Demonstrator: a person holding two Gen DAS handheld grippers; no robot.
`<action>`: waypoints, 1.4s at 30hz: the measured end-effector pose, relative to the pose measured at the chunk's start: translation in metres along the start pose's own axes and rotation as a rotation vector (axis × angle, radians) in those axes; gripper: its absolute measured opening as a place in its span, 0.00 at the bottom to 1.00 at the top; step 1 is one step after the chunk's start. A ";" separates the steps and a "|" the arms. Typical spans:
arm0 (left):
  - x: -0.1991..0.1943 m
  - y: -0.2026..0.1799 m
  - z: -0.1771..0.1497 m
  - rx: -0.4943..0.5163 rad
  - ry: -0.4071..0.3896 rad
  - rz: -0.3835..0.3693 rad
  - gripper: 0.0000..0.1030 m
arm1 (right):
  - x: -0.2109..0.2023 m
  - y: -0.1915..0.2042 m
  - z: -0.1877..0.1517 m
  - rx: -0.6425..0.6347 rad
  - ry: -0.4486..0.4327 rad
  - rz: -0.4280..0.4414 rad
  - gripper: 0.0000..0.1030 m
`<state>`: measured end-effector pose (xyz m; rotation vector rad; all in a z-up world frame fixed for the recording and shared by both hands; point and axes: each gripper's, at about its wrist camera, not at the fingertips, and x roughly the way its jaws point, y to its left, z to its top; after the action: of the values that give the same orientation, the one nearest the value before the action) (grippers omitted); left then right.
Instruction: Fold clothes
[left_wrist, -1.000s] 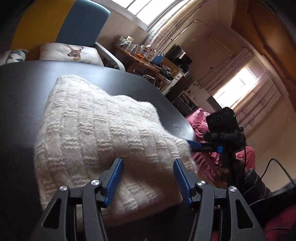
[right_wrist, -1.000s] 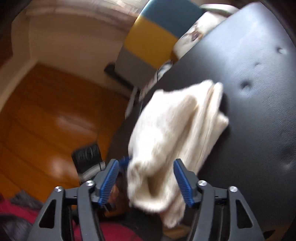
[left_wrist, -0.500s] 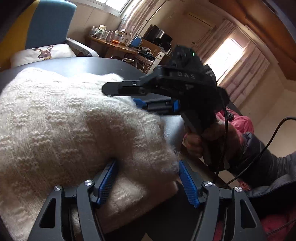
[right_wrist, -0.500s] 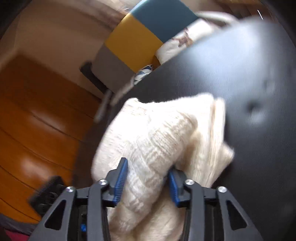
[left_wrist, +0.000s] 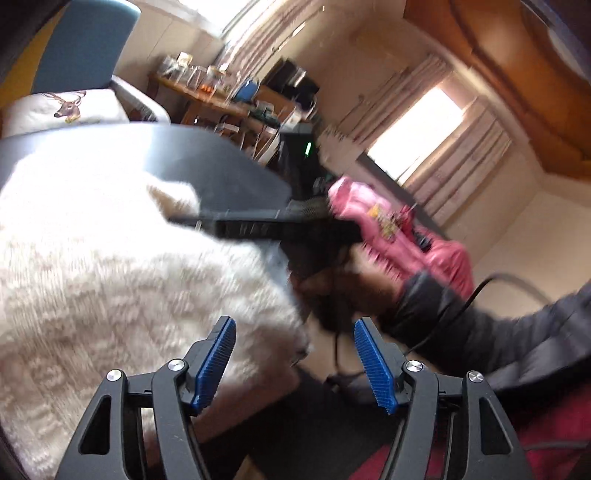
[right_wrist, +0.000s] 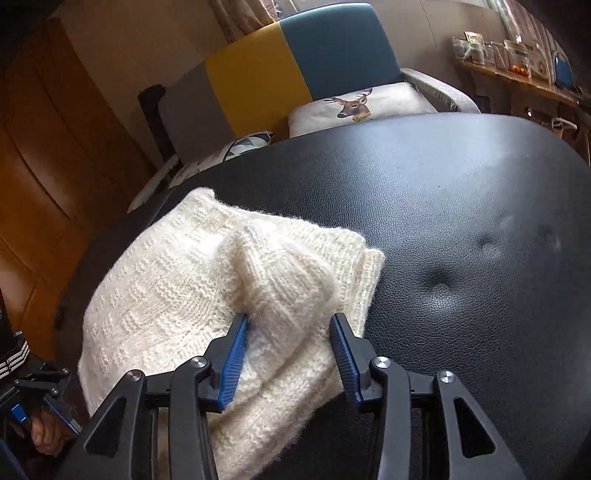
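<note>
A cream knitted sweater (right_wrist: 177, 288) lies folded in a thick bundle on the black padded table (right_wrist: 461, 221). My right gripper (right_wrist: 290, 350) is shut on a raised fold at the bundle's near right corner, and the knit bulges up between the blue pads. In the blurred left wrist view the sweater (left_wrist: 110, 277) fills the left side. My left gripper (left_wrist: 295, 354) is open, its left pad beside the sweater's near edge and nothing between the fingers. The right gripper's black body (left_wrist: 277, 229) reaches across onto the sweater, held by a hand (left_wrist: 332, 291).
A yellow and blue chair (right_wrist: 295, 66) with a deer cushion (right_wrist: 354, 103) stands behind the table. A pink garment (left_wrist: 388, 229) and a dark sleeve (left_wrist: 480, 332) are to the right. A cluttered wooden shelf (right_wrist: 517, 70) lines the far wall.
The right gripper closed on a fold of the sweater and swung round towards the chair. The left gripper drew back, so the sweater's corner no longer sits between its open fingers.
</note>
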<state>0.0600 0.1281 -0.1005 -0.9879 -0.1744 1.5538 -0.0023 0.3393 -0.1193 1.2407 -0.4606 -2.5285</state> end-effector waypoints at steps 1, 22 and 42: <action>0.008 0.001 0.001 -0.006 0.011 -0.007 0.67 | 0.001 -0.001 0.001 0.008 0.002 0.009 0.44; -0.026 0.002 0.002 -0.052 -0.104 0.136 0.77 | -0.036 0.006 0.018 0.004 -0.028 -0.054 0.67; -0.069 0.013 -0.031 -0.003 -0.172 0.269 0.86 | 0.009 0.082 0.046 -0.121 0.101 0.063 0.66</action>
<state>0.0650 0.0515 -0.0943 -0.9076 -0.1686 1.8871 -0.0353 0.2683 -0.0657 1.2812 -0.3138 -2.3899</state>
